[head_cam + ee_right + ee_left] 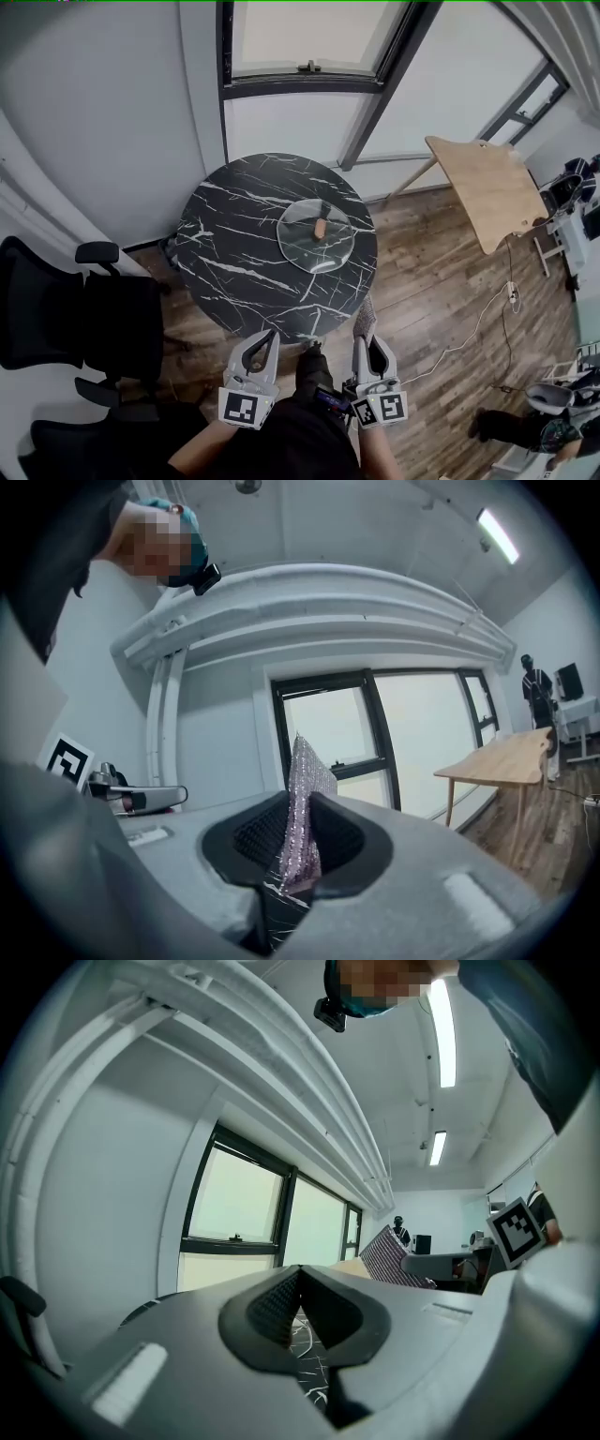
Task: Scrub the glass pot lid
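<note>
Looking down on a round black marble-look desk (234, 234) with the glass pot lid (314, 248) lying flat on its right half, brownish knob (321, 228) on top. Holding both tools low at the bottom of the head view, off the desk's near edge and well apart from the lid, with just a stretch of bare marble in between.

Got the left hand-held gripper (270, 336) pressed together on nothing, only a sliver of marble peeking out under the pads in its own view. Got the right hand-held gripper (371, 339) pinching a silvery-pink mesh scrubber (365, 317), poking up past the tips.

Pretty busy round the desk: black office chair (66, 319) just to the left, window (309, 37) on the wall behind, light wooden table (487, 187) off to the right, white cable (473, 328) trailing over the wood floor (422, 281).

Can only spot the lid from the head view. From the left gripper view, mostly window and ceiling lights (441, 1026), plus the other tool's marker cube at the right edge. From the right gripper view, a close look at the scrubber's weave clamped between the pads, the wooden table on its legs at right, and a person (536, 691) standing far off beside it
</note>
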`<action>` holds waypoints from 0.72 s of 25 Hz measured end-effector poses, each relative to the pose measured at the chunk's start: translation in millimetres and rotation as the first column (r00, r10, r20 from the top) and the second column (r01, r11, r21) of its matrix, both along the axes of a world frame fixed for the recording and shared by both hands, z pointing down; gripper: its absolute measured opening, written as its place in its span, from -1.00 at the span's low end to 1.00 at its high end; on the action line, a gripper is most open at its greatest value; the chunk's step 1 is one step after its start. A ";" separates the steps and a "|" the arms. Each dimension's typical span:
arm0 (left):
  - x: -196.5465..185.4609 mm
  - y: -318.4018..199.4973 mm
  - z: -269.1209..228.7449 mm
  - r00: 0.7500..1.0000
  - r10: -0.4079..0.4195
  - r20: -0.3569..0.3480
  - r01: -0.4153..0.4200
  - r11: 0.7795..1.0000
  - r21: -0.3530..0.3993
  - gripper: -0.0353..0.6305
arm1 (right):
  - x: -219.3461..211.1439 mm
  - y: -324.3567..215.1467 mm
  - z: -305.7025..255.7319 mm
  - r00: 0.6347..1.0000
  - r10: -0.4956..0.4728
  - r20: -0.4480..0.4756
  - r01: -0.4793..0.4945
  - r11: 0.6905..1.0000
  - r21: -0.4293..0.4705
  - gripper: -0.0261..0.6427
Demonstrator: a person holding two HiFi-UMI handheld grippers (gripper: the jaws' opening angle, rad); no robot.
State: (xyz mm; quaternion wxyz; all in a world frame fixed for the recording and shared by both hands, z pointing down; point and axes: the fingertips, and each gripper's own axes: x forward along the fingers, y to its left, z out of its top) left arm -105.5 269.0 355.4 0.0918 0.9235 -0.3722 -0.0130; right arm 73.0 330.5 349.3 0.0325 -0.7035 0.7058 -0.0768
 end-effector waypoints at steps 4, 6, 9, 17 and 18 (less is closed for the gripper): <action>23.1 -27.8 6.0 0.999 -0.038 0.022 0.038 0.999 -0.009 -0.88 | 25.2 -36.2 5.2 0.999 -0.048 0.008 0.048 0.999 0.004 -0.72; 41.1 -43.1 6.6 0.998 -0.055 0.036 0.055 0.998 -0.001 -0.89 | 42.8 -54.3 7.9 0.997 -0.073 0.001 0.073 0.997 0.003 -0.72; 68.1 -70.1 4.8 0.995 -0.089 0.045 0.089 0.996 0.002 -0.88 | 73.4 -84.9 13.5 0.994 -0.107 0.005 0.107 0.994 -0.006 -0.72; 135.4 -142.4 6.0 0.969 -0.237 0.069 0.238 0.971 0.008 -0.88 | 158.2 -168.8 33.5 0.972 -0.236 0.019 0.237 0.970 -0.046 -0.72; 143.9 -150.6 5.6 0.964 -0.257 0.069 0.257 0.966 0.012 -0.88 | 168.0 -180.0 36.7 0.966 -0.258 0.017 0.258 0.965 -0.051 -0.72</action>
